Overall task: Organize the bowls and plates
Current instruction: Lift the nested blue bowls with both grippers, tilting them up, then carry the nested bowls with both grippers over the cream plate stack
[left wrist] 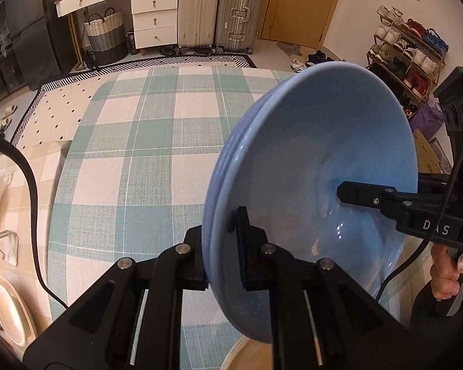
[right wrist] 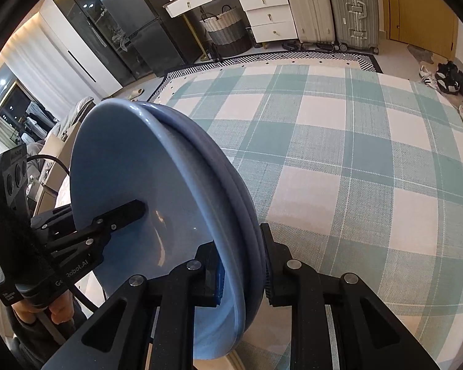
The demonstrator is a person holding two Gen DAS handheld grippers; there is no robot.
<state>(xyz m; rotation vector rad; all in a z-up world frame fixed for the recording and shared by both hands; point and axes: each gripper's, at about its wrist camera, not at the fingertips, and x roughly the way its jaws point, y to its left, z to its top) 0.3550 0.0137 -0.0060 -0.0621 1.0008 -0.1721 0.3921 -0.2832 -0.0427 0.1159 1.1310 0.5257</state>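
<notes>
Jaws of left gripper [left wrist: 223,251] and right gripper [right wrist: 240,265] both clamped on opposite rims of stacked glossy blue ceramic plates [left wrist: 318,166], held tilted on edge above teal-and-white checked tablecloth [left wrist: 145,141]. Cream round plates [left wrist: 10,311] at far left; suitcases [left wrist: 219,9] beyond.

Your left wrist camera sits just behind its left tongs [left wrist: 222,259], looking forward and down across the checked bench [left wrist: 139,160] toward the suitcases [left wrist: 222,9]. Your right wrist camera looks the same way from behind the right tongs [right wrist: 240,274]. Both sit very close to the stacked blue plates [left wrist: 318,166], seen from opposite rims, and both share the bench, drawers [right wrist: 262,9] and suitcases
</notes>
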